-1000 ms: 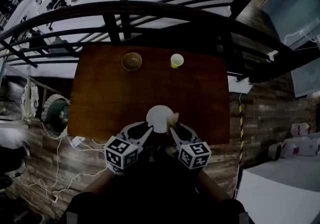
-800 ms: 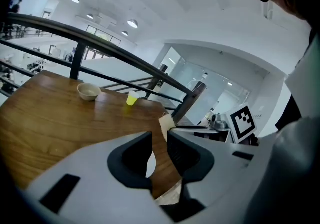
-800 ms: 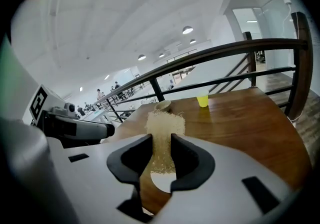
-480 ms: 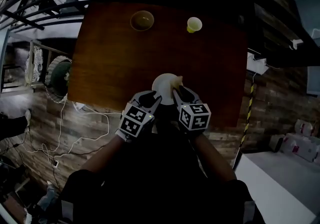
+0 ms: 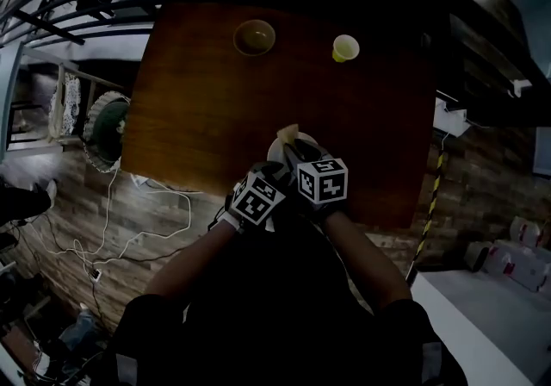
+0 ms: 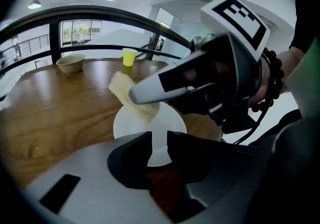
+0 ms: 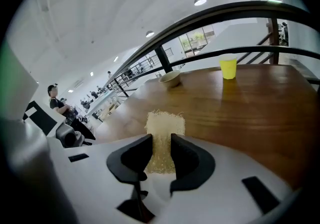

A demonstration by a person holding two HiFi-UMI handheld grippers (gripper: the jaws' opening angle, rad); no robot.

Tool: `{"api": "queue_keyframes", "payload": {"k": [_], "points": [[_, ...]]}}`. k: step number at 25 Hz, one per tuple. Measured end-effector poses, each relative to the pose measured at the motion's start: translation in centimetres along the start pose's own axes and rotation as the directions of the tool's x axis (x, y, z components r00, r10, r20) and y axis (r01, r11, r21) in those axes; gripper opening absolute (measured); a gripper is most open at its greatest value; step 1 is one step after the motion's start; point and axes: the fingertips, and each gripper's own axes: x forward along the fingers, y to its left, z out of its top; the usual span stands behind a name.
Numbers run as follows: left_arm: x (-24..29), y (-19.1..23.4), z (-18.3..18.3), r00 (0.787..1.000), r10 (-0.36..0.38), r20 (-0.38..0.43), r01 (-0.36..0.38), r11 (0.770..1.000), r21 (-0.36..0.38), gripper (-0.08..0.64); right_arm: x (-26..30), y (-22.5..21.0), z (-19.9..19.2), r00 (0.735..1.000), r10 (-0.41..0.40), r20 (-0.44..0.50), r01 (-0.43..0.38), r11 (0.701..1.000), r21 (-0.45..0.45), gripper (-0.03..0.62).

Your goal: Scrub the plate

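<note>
Near the middle of the table's (image 5: 198, 108) near edge sits the white plate (image 6: 170, 127); the left gripper (image 6: 157, 143) is clamped on the plate's near rim; the right gripper (image 7: 161, 145) is closed on a pale yellow sponge (image 7: 164, 120), held over the plate's far side with its end poking past the rim; whether the sponge presses on the plate I cannot tell; by the far edge stand a bowl (image 5: 255, 36) and a yellow cup (image 5: 345, 48), well apart from the plate.
</note>
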Motion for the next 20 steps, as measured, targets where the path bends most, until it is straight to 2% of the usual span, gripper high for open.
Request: {"api": "queue_keyframes", "payload": {"k": [5,9,20], "points": [[0.4,0.0,-1.1,0.999,0.017,-0.037,-0.018,1.000,-0.003,0.104,1.2,0.9,-0.3,1.000,0.007,-0.025,-0.009,0.998,-0.068,0.127],[0.7,0.5,-1.3,0.999,0.026,-0.048,-0.028,0.999,-0.031,0.104,1.8,0.5,-1.3,0.998,0.007,-0.062,-0.011,0.997,-0.074,0.127],[1.0,0.7,-2.7,0.996,0.034,-0.086,-0.040,0.997,-0.069,0.104,-1.8,-4.2,-2.7,0.993,-0.118,-0.032,0.118,0.993,-0.007,0.127]]}}
